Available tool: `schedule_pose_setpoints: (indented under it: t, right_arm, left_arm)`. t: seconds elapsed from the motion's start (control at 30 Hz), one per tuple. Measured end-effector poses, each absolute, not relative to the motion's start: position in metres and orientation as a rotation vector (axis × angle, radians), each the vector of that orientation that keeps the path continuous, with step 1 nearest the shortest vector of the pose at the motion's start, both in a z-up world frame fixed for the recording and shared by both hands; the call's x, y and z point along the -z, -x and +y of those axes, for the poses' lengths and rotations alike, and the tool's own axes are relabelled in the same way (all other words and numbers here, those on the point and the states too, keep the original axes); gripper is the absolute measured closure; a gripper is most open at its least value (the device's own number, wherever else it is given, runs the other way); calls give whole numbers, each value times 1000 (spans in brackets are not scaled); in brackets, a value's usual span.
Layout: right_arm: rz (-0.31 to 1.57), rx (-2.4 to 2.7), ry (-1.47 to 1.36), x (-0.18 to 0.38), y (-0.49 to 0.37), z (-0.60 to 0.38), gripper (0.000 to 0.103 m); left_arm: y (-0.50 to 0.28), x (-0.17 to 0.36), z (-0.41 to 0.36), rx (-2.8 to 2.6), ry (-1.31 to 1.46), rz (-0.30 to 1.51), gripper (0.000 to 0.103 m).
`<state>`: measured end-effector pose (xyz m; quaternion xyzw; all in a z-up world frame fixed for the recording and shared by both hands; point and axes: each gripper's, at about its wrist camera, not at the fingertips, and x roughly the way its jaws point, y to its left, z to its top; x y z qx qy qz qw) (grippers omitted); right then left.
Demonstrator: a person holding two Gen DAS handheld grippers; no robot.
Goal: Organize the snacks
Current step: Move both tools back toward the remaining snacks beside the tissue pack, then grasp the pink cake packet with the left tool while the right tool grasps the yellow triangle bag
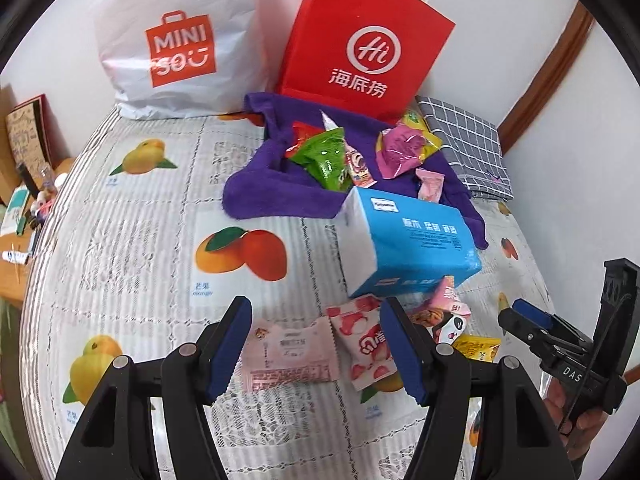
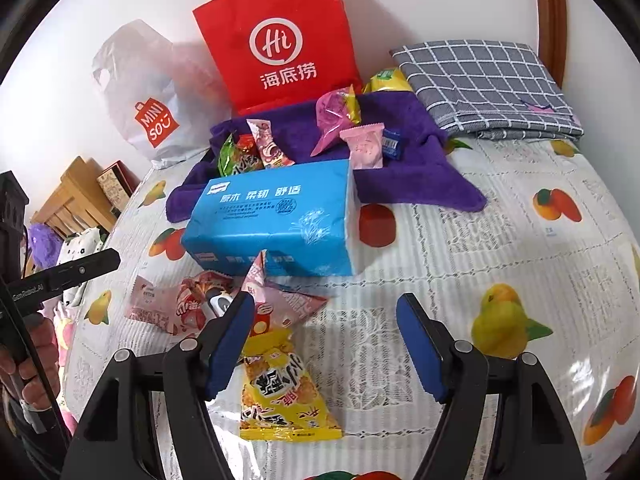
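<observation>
snacks: loose packets in two clusters, placed relative to the blue tissue pack
near cluster: in front of the tissue pack on the fruit-print tablecloth. pale pink packet, pink-white lychee packet, panda packet, yellow packet
far cluster: behind the tissue pack on the purple towel. green packet, magenta wrapper, small pink packet, small blue packet
bags: red paper bag and white miniso bag upright behind the towel, against the wall
grey checked cloth: folded, behind-right of the tissue pack, beside the towel
left gripper: jaws open, nothing gripped; pale pink packet and lychee packet lie between the fingers in view, contact unclear
right gripper: jaws open, nothing gripped; yellow packet sits by the left finger, bare cloth across the rest of the gap
hands: a person's hand holds the left gripper handle
</observation>
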<state>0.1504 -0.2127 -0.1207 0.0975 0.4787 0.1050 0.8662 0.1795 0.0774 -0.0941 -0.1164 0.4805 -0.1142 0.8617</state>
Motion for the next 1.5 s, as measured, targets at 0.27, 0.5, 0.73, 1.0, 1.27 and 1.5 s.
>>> schedule_pose_setpoints:
  t: [0.27,0.5,0.73,1.0,1.27,1.5]
  right_arm:
    - [1019,-318,-225,120,-135,-201,29]
    - [1070,-314,-135,145,-123,-176,29]
    - [1070,-303,-41,164,-119,-168,55]
    - [1008,-205,-73,161,-122,-207,57]
    - [998,-161,-77,172,-133,-225,57]
    - [956,-157,-86,179,-132,-225,57]
  left_arm:
    - [-175,98,79,242,253,1015,39]
    - [-174,95,87,220,244,1003,39]
    - [-178,118,89,188,221,1061,39]
    - [-177,151,71,147,151,1103,39]
    - [-172,161,54,116,85,1076,39]
    - [-161,161,46,109,36,1016,51]
